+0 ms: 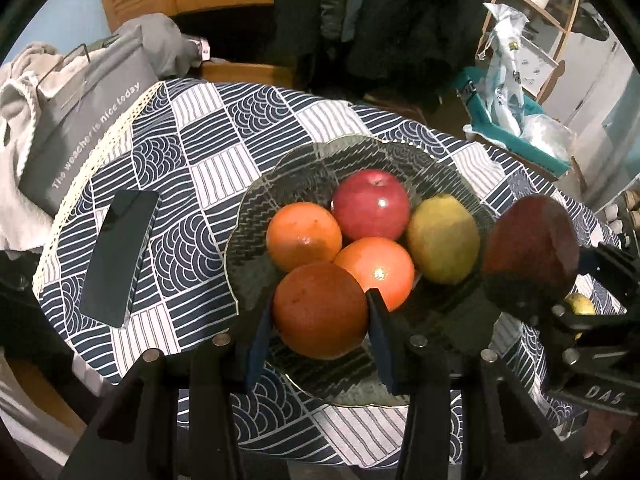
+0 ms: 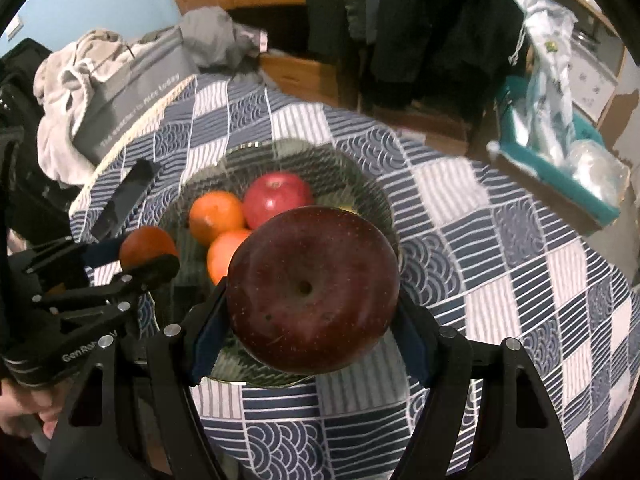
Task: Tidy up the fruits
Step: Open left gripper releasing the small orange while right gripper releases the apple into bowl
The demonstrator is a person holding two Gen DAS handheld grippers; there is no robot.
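The worktop [image 1: 208, 168] is covered by a blue-and-white patterned cloth; a glass bowl [image 1: 280, 184] is set on it, and a grey bag [image 1: 84, 128] is propped at its far left edge, printed "The weather is nice today"; a dark phone [image 1: 120, 256] is laid flat between bag and bowl. A teal tray [image 2: 560, 176] holding plastic packaging is seen beyond the worktop on the right.

Four fruits are held in the bowl: a red apple [image 1: 370, 204], a yellow-green lemon [image 1: 444, 238] and two oranges [image 1: 304, 236], all touching. The left tool [image 1: 318, 308] is closed on a third orange [image 1: 320, 308] above the bowl's near rim; "GenRob" is legible on its body in the right wrist view. The right tool [image 2: 312, 300] is closed on a dark red apple [image 2: 312, 290] over the bowl's near right rim, which blocks part of the bowl; "DAS" is legible on its body in the left wrist view.
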